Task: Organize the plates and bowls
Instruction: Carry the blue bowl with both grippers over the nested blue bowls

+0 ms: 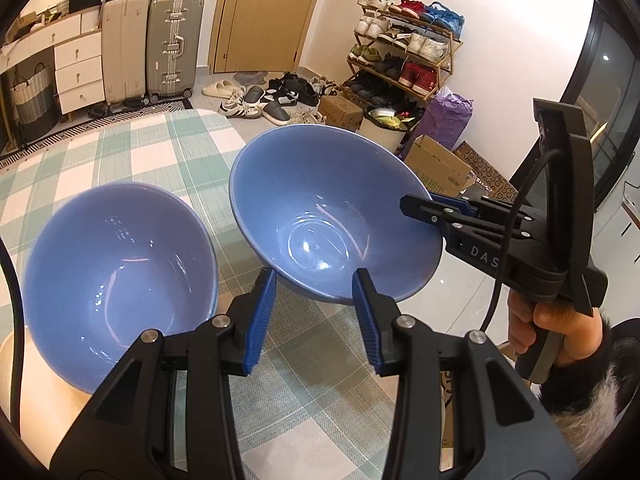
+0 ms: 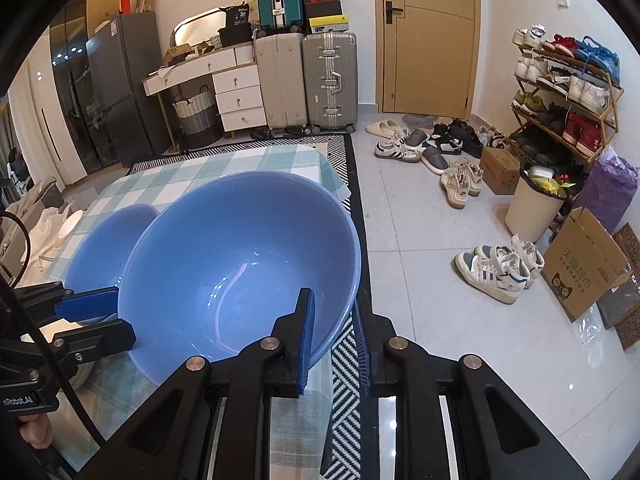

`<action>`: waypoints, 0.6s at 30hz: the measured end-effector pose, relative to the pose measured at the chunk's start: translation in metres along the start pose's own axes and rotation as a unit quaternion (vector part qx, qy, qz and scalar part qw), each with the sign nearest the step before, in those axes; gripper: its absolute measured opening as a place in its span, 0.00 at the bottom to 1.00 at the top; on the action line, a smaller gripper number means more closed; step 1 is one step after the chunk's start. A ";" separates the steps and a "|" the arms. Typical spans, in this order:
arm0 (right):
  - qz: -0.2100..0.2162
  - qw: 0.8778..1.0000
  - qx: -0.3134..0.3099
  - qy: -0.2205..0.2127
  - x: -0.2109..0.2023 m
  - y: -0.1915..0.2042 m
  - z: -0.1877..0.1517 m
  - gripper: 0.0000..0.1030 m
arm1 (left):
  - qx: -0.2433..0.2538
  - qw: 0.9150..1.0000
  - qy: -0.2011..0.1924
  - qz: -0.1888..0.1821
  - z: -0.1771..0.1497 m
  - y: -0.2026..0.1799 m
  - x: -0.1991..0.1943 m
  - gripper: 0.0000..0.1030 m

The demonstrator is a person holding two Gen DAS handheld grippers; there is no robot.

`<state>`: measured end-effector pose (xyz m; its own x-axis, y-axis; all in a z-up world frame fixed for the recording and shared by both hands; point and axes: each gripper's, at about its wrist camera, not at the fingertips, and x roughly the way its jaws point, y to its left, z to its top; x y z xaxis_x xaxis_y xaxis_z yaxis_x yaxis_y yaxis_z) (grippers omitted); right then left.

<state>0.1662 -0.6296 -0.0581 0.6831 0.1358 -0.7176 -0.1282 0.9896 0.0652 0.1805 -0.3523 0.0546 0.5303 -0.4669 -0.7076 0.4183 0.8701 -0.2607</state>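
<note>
Two blue bowls are over the checked tablecloth (image 1: 160, 148). The right gripper (image 2: 334, 340) is shut on the rim of the tilted bowl (image 2: 240, 256), which it holds up off the table; this bowl (image 1: 332, 216) and that gripper (image 1: 424, 204) also show in the left wrist view. The second bowl (image 1: 116, 272) sits to its left, partly hidden in the right wrist view (image 2: 104, 244). The left gripper (image 1: 316, 312) is open and empty, just below the held bowl; it also shows in the right wrist view (image 2: 94, 312).
The table's right edge drops to a tiled floor with a patterned rug (image 2: 348, 344). Shoes (image 2: 492, 268), a cardboard box (image 2: 584, 264), a bin (image 2: 532, 200) and a shoe rack (image 2: 568, 92) stand on the right. Suitcases (image 2: 308, 80) and a door (image 2: 428, 36) are behind.
</note>
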 end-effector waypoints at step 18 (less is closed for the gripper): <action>0.002 0.999 -0.029 -0.035 -0.043 0.054 0.021 0.19 | 0.003 0.999 -0.041 0.009 -0.001 0.007 -0.080 0.35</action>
<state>0.1451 -0.5811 -0.0091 0.7301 0.1456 -0.6676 -0.1718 0.9848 0.0269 0.1403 -0.3088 0.1082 0.5969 -0.4623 -0.6557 0.4127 0.8778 -0.2432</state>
